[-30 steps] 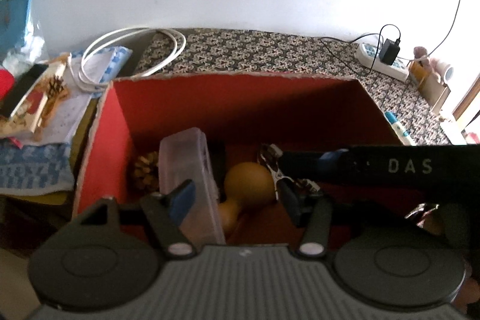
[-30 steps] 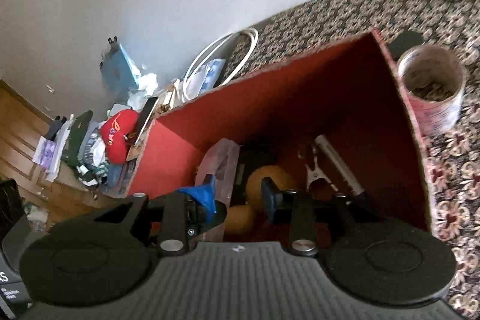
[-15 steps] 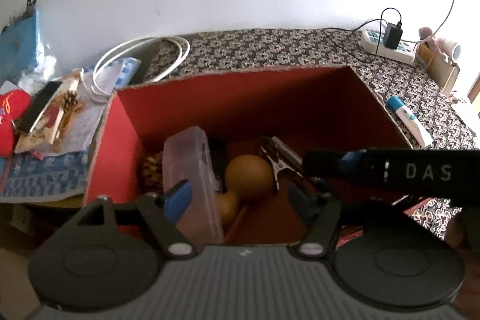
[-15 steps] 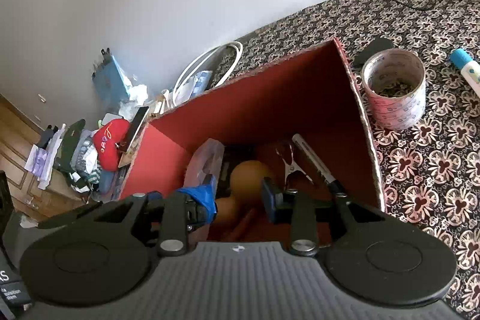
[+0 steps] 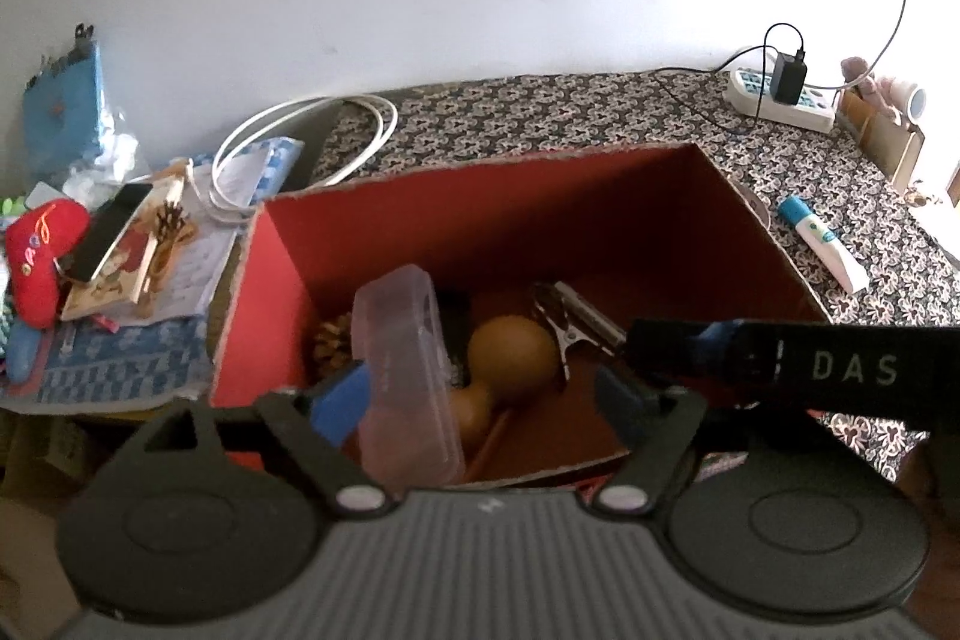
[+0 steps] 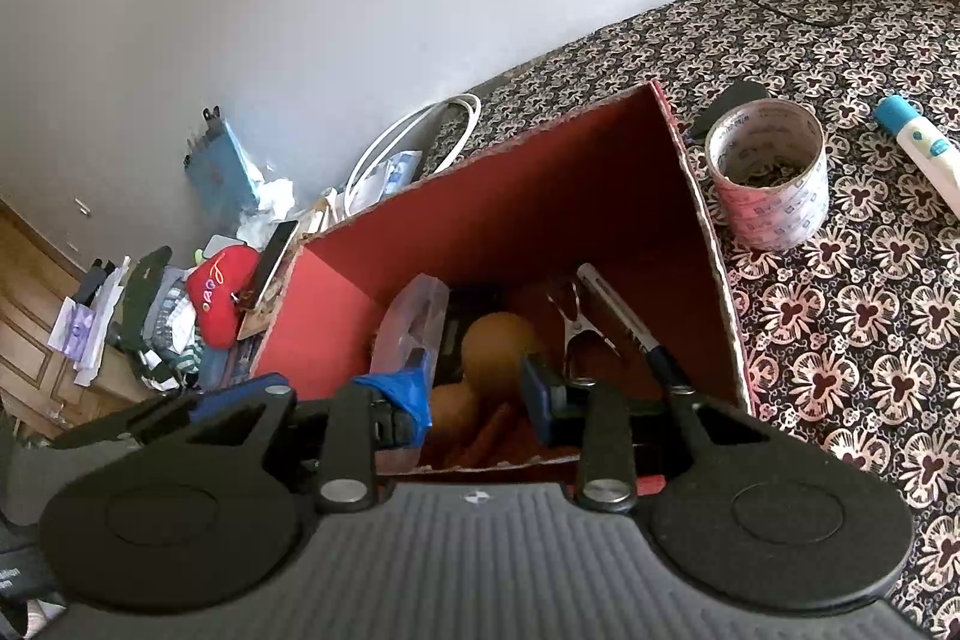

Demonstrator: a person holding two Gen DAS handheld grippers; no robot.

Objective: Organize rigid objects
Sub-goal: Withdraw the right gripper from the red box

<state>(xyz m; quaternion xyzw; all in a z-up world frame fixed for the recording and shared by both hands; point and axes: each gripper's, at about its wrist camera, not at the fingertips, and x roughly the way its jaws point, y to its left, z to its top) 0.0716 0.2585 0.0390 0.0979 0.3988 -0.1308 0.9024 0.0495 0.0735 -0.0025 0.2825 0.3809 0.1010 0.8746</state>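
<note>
A red cardboard box point(image 5: 420, 226) point(image 6: 540, 184) stands on the patterned tablecloth. It holds a clear plastic case point(image 5: 408, 370) point(image 6: 411, 322), a brown gourd point(image 5: 510, 349) point(image 6: 498, 337), a metal clip point(image 5: 570, 322) point(image 6: 579, 325), a pine cone point(image 5: 333, 340) and a marker pen point(image 6: 630, 322). My left gripper point(image 5: 480, 400) is open and empty above the box's near edge. My right gripper point(image 6: 480, 394) is open and empty above the same edge; its body crosses the left wrist view point(image 5: 810, 367).
A roll of tape point(image 6: 768, 172) and a blue-capped white tube point(image 6: 918, 148) point(image 5: 822, 244) lie right of the box. A power strip point(image 5: 780, 100) sits at the back. A white cable coil point(image 5: 300, 142), books, a phone and a red cushion point(image 5: 39, 256) lie left.
Both grippers have risen and drawn back from inside the box, so more of the table shows. Both stay open and empty. The box's contents have not moved.
</note>
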